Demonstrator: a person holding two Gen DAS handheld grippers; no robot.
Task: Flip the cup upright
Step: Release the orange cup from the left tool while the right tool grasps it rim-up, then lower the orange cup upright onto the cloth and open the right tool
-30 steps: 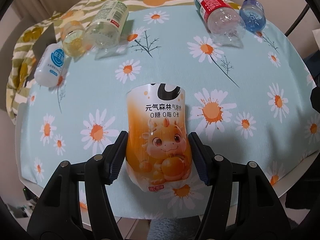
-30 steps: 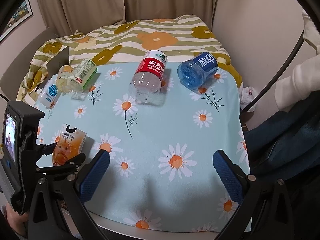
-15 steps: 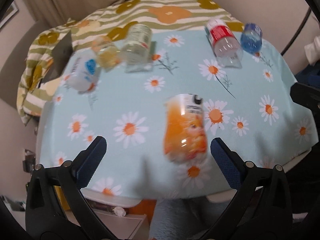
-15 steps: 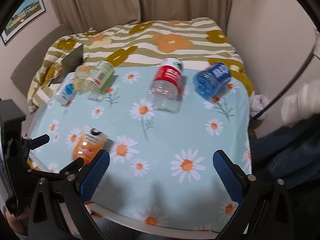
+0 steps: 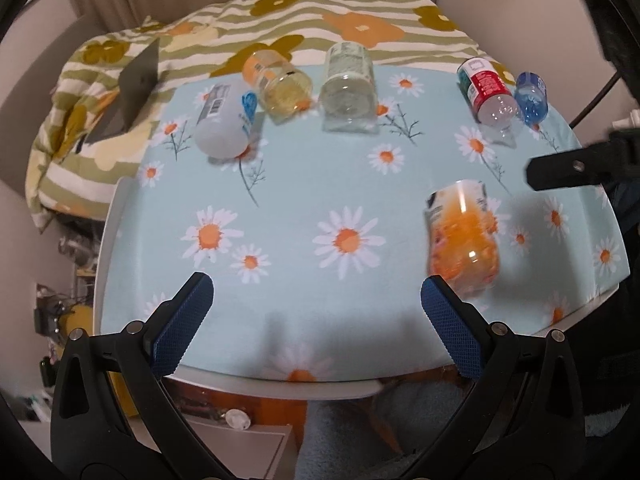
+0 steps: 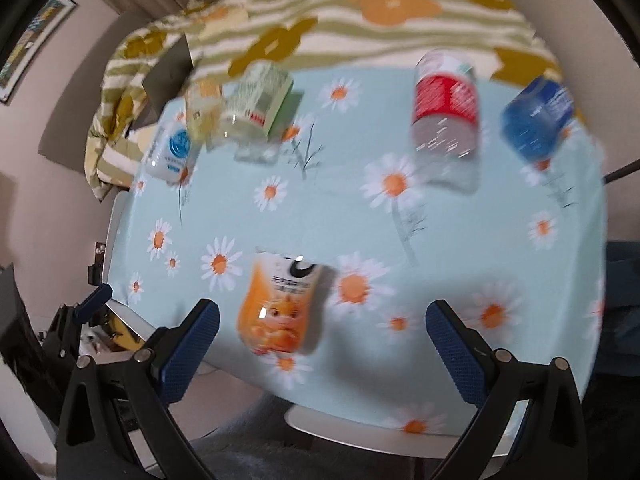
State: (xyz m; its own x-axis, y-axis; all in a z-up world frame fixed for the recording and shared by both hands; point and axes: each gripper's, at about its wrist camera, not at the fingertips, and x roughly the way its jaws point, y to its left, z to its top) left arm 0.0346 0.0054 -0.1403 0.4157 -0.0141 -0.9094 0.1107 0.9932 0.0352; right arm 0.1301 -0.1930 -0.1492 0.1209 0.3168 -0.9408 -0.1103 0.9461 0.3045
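Note:
The orange cartoon-printed cup (image 5: 464, 236) stands on the daisy tablecloth near the table's front edge, blurred; it also shows in the right wrist view (image 6: 282, 306). My left gripper (image 5: 316, 320) is open and empty, pulled back to the cup's left, its right finger just below the cup. My right gripper (image 6: 322, 344) is open and empty, with the cup ahead between its fingers, nearer the left one. The right gripper's tip (image 5: 560, 170) shows at the right in the left wrist view.
Several cut bottle cups lie on their sides along the table's far edge: white (image 5: 226, 120), yellow (image 5: 280, 84), clear green-labelled (image 5: 350, 88), red-labelled (image 5: 486, 92), blue (image 5: 530, 98). A striped flowered blanket (image 5: 280, 24) lies behind. The white table edge (image 5: 280, 384) is near.
My left gripper let go of the orange cup, opened wide and drew back leftward. The right gripper swung left toward the cup, which now sits in front of it.

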